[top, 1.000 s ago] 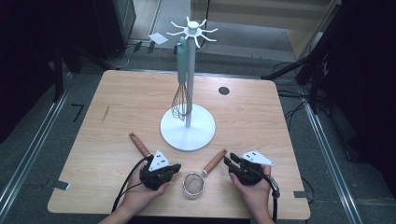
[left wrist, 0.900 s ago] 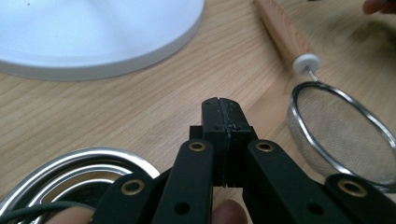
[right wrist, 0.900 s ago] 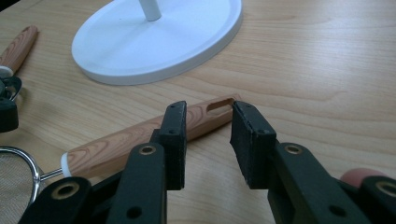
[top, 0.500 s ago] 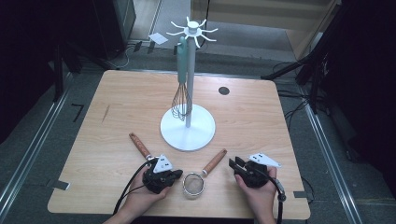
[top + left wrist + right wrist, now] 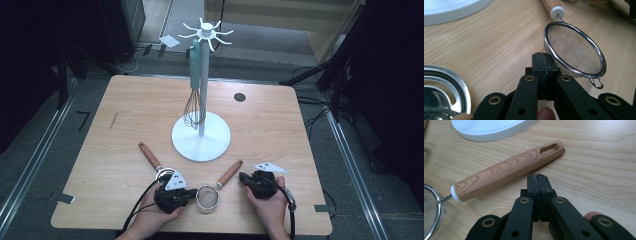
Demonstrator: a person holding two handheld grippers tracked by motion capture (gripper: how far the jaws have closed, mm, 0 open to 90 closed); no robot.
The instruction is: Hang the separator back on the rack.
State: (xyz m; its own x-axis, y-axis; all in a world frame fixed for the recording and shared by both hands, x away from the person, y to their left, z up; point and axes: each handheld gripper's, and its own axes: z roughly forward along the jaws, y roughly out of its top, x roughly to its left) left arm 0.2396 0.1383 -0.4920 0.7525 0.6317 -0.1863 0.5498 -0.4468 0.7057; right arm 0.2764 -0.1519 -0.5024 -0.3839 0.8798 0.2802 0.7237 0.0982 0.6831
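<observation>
A small mesh strainer (image 5: 207,197) with a wooden handle (image 5: 230,172) lies near the table's front edge, between my two grippers. My left gripper (image 5: 189,193) rests just left of it, shut and holding nothing. In the left gripper view its tips (image 5: 543,58) sit right beside the strainer's rim (image 5: 574,53). My right gripper (image 5: 243,176) lies right of the handle. Its jaws have just been closing with nothing between them, and they stand shut (image 5: 538,179) next to the handle (image 5: 506,170).
A white stand (image 5: 201,136) with hooks on top holds a hanging teal-handled whisk (image 5: 195,92) at mid-table. A second wooden-handled utensil (image 5: 150,155) lies left of the stand, its metal head (image 5: 446,85) by my left gripper. A round dark hole (image 5: 240,97) marks the tabletop behind.
Both hands have stayed nearly where they were. The right gripper's jaws have come together on nothing.
</observation>
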